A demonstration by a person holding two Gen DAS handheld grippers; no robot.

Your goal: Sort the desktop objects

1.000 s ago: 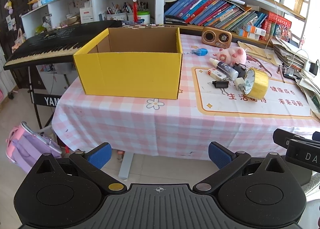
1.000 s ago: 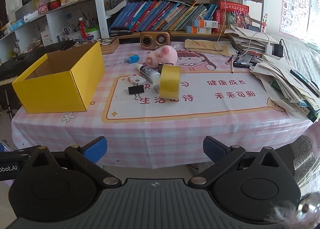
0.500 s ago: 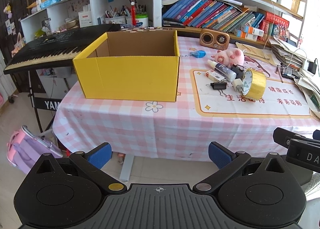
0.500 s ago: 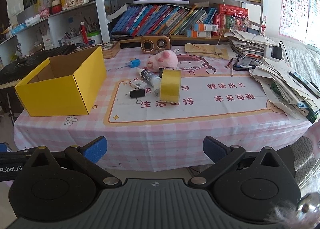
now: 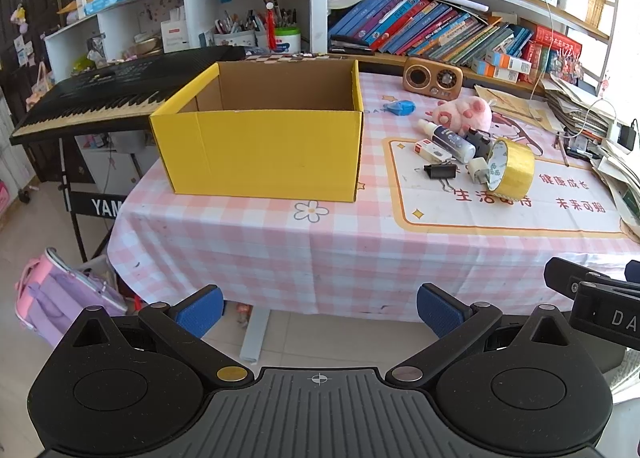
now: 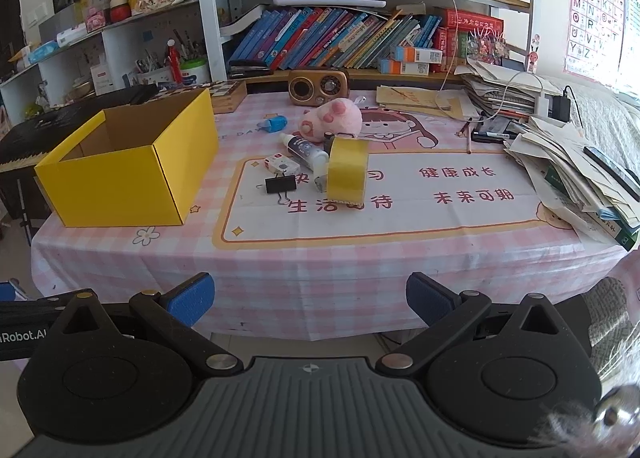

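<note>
An open yellow cardboard box (image 5: pixel 260 138) (image 6: pixel 124 174) stands on the left of the pink checked table. To its right lies a cluster: a yellow tape roll (image 5: pixel 512 170) (image 6: pixel 347 171), a black binder clip (image 5: pixel 440 171) (image 6: pixel 281 185), a white bottle (image 5: pixel 446 140) (image 6: pixel 304 150), a small white box (image 6: pixel 282 164), a pink plush toy (image 5: pixel 464 114) (image 6: pixel 332 120) and a blue tape dispenser (image 5: pixel 400 107) (image 6: pixel 274 124). My left gripper (image 5: pixel 320 308) and my right gripper (image 6: pixel 310 300) are both open and empty, below the table's front edge.
A brown retro radio (image 6: pixel 319 87) stands at the table's back. Piles of papers and cables (image 6: pixel 576 162) fill the right side. A black keyboard (image 5: pixel 112 94) stands left of the table, a pink backpack (image 5: pixel 56 298) on the floor. Bookshelves line the back.
Both grippers have risen a little and look more down onto the table. Nothing on the table has moved.
</note>
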